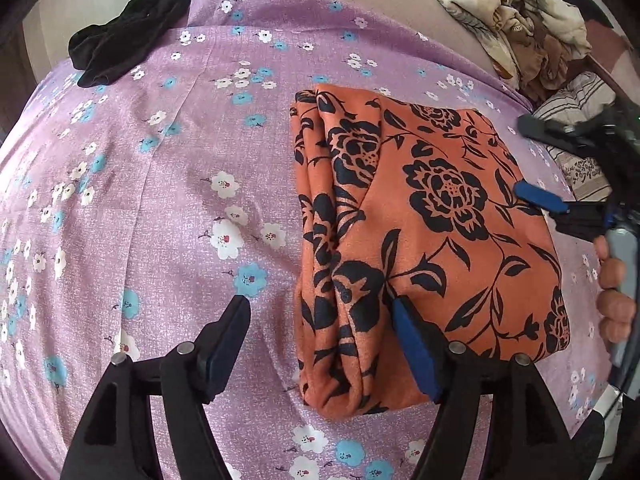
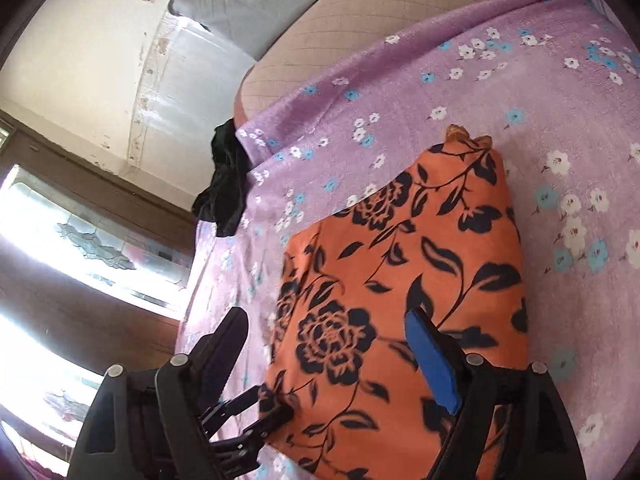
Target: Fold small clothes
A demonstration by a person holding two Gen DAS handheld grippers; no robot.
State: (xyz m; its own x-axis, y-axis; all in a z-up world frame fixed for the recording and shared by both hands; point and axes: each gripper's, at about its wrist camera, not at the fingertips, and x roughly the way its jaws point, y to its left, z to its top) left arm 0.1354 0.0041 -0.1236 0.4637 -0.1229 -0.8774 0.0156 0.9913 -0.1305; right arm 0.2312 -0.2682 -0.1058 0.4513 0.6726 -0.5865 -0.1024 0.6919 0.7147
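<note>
An orange cloth with black flowers [image 1: 424,236] lies folded into a thick rectangle on the purple floral sheet [image 1: 168,200]. My left gripper [image 1: 320,312] is open at the cloth's near left edge, its right finger resting on the cloth. My right gripper [image 1: 528,160] shows at the cloth's right edge, jaws apart, a hand behind it. In the right wrist view the right gripper [image 2: 328,328] is open over the same orange cloth [image 2: 400,280], holding nothing. The left gripper [image 2: 256,424] shows at that view's lower left.
A black garment [image 1: 128,36] lies at the sheet's far left corner, also in the right wrist view [image 2: 224,184]. A crumpled beige floral blanket [image 1: 516,12] and striped cloths [image 1: 576,100] sit at the far right. A bright window [image 2: 60,240] is beyond the bed.
</note>
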